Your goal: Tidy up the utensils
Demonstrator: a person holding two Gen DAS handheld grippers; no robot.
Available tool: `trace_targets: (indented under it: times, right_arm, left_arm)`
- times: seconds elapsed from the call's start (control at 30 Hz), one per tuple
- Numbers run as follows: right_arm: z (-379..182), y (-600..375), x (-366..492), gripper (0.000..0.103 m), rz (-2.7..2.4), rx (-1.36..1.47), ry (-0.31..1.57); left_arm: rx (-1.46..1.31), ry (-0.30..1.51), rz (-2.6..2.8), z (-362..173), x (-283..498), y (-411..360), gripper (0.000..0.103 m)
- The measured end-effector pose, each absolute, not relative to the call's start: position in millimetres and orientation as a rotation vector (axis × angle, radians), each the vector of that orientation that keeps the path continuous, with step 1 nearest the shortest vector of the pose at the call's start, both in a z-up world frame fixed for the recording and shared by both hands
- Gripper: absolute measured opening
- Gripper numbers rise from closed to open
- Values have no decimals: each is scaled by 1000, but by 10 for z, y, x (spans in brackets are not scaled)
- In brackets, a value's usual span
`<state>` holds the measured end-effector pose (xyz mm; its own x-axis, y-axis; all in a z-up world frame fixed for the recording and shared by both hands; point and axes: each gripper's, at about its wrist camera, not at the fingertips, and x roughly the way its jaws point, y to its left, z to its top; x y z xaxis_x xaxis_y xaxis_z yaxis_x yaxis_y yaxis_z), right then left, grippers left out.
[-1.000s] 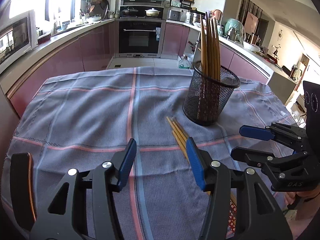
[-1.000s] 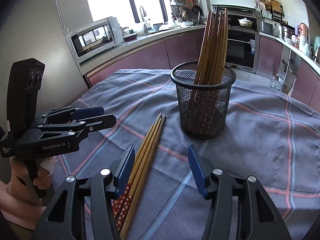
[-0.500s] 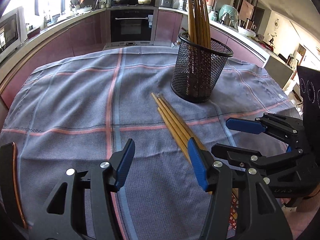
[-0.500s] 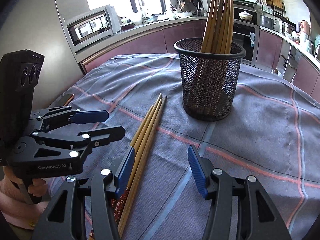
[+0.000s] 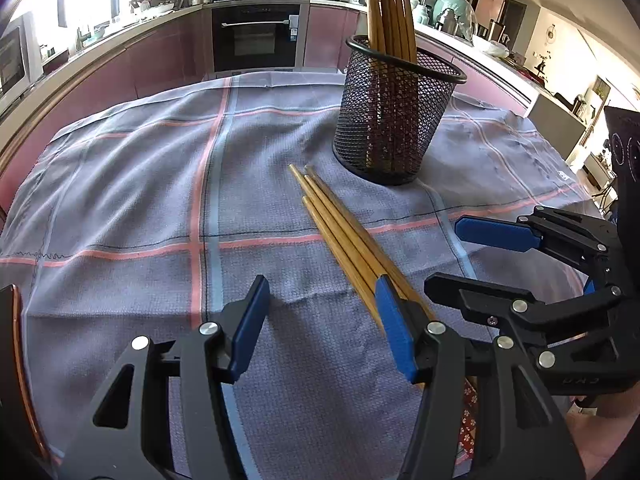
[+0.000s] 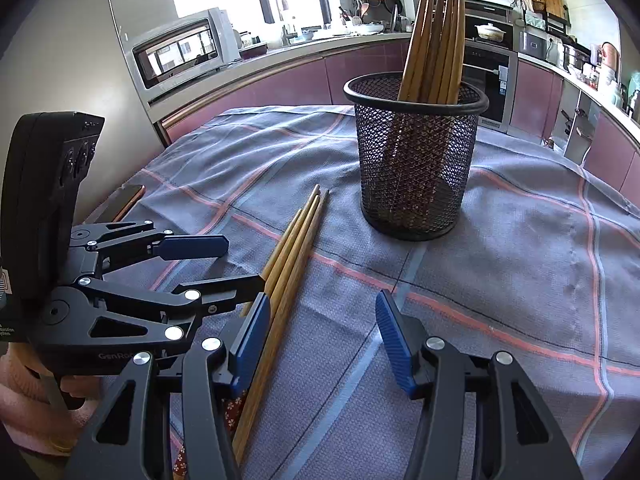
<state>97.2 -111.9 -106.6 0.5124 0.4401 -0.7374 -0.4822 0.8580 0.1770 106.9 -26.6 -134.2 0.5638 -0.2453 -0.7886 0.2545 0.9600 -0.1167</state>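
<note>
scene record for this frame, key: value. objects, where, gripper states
surface: grey cloth with red and blue stripes over the table
holder: black wire-mesh cup, upright on the cloth
stored: wooden chopsticks standing in the cup, leaning on its rim
loose: three wooden chopsticks lying side by side on the cloth, near the cup but apart from it
left gripper: open, empty, its right finger over the loose chopsticks
right gripper: open, empty, loose chopsticks by its left finger

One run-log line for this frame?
left claw open | right claw open | loose chopsticks on cloth | mesh holder partly filled
</note>
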Motion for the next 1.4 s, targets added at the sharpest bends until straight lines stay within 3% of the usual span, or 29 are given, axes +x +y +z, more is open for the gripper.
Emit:
trace_targets:
  times: [0.53, 1.4]
  right_arm:
    - [-1077, -1055, 995, 52, 557, -80, 870]
    - [-1125, -922, 1094, 37, 530, -169, 898]
  left_arm:
    - [28, 929, -296, -1347, 1042, -157, 53]
    - [4, 933, -315, -1350, 1128, -185, 51]
